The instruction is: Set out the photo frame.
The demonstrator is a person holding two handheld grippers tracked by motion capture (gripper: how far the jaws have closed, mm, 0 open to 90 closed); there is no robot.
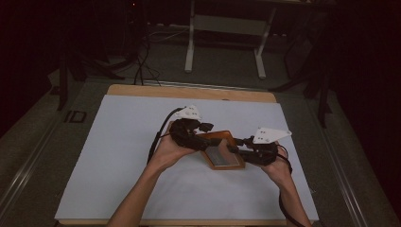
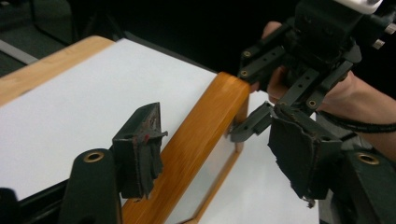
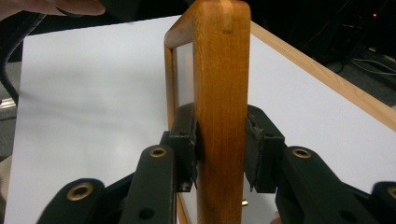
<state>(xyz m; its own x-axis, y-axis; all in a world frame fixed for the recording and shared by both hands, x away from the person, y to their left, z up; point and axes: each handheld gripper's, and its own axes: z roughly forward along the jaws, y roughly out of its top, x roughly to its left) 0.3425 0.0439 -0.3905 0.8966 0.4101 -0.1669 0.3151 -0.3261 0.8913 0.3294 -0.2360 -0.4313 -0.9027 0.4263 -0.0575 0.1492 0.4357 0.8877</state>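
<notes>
Forearms come in from six o'clock in the high view, each hand carrying a gripper to a wooden frame (image 1: 222, 150) that sits just right of the middle of the white sheet (image 1: 123, 156). That sheet covers most of the table (image 1: 189, 91).

Right gripper (image 3: 220, 148) is pinching the frame: in its own view both pads press flat on the two faces of one wooden side, which rises straight up toward twelve o'clock. Such a grip, edge-on, likely serves to stand the frame up or keep it tilted off the sheet, so the other tool can get at it.

Left gripper (image 2: 219, 154) has its jaws spread, one on each side of the frame's top rail, neither pad touching the wood. It looks placed to close on that rail from the opposite end; with both ends held, the frame could be lifted or turned without swinging. In that view the right gripper appears at one o'clock.
</notes>
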